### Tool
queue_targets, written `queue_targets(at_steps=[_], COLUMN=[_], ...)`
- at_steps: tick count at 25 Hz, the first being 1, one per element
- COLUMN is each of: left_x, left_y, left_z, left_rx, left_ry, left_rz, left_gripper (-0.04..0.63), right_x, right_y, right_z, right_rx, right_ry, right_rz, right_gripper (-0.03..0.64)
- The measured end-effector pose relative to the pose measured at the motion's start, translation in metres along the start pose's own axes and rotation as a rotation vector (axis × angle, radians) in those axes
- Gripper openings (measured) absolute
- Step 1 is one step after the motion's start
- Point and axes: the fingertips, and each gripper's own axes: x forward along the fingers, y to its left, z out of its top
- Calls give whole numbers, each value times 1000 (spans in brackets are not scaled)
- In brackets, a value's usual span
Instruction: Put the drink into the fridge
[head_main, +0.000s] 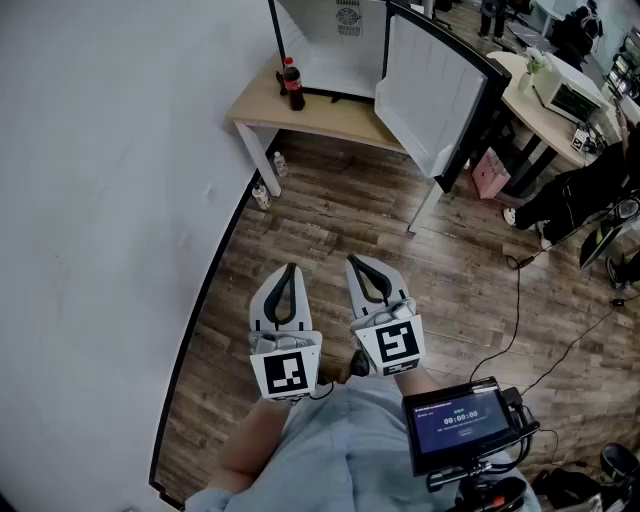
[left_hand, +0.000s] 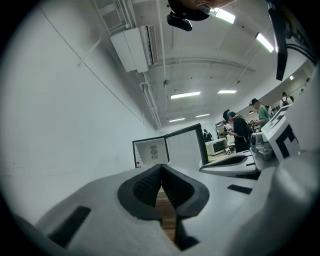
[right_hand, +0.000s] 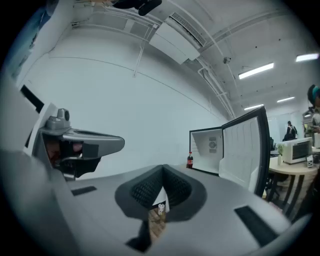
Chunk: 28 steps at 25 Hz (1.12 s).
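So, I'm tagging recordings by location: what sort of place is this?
Likely a shared office or lab workspace: a mini fridge on a wooden table, a microwave on a second table, and strip lights overhead.

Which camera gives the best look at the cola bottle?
The head view: the bottle stands in full view on the table beside the open fridge. The right gripper view shows the bottle small and distant; the left gripper view gives at most a red speck.
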Motion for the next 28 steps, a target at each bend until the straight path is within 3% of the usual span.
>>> queue_targets(at_steps=[8, 9, 10, 20, 28], left_x=[3, 5, 6, 17, 50], left_y=[-6, -6, -7, -13, 13], left_z=[-1, -1, -2, -9, -32], left_rx=[0, 0, 0, -8, -19], left_ry=[3, 4, 6, 20, 64], left_rz=[2, 5, 8, 62, 71], left_gripper=[9, 9, 9, 9, 9], right_x=[-3, -1, 0, 9, 52], right_y=[-12, -13, -14, -27, -40], right_z=[-1, -2, -3, -14, -22], right_rx=[11, 18, 22, 7, 9], right_ry=[-18, -14, -10, 8, 22], right_rz=[-34, -20, -7, 42, 42], right_gripper=[26, 163, 227, 213, 212])
